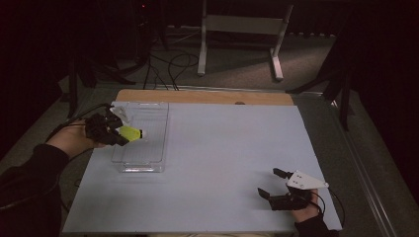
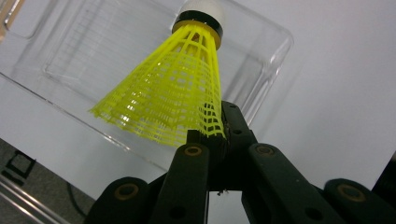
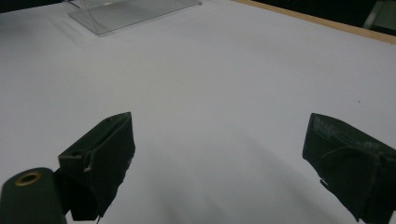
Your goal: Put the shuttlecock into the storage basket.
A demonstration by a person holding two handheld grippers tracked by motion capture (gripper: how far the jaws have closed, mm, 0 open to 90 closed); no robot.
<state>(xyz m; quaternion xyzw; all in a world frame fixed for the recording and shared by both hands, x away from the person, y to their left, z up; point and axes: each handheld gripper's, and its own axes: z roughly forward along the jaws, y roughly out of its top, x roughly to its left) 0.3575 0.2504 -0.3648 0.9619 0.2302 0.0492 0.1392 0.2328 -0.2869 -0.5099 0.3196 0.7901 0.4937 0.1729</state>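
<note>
In the high view the left gripper (image 1: 120, 132) sits at the left of the frame, over the left wall of a clear tray (image 1: 143, 160), and its jaws are pinched on a yellow shuttlecock (image 1: 130, 133). The shuttlecock lies nearly level there, its white cork tip pointing toward the right of the frame, above the tray's inside. The left hand (image 1: 74, 140) comes in from the left edge, a dark sleeve behind it. In the left gripper view the jaws are pressed together at the bottom centre on the lower right rim of the shuttlecock's (image 2: 173, 91) mesh skirt; the skirt flares toward the lower left and the black band and white tip point to the top of the frame. Behind it the tray (image 2: 261, 56) fills the upper left, resting on the white table (image 2: 336, 88). In the high view the right gripper (image 1: 272, 183) is at the lower right of the frame, low over the table (image 1: 222, 148), with its jaws spread apart and nothing between them; its grey plate sits on top. In the right gripper view the two jaws stand wide apart at the lower left and lower right, bare table (image 3: 210, 93) between them, and a corner of the tray (image 3: 126, 11) shows at the top left.
</note>
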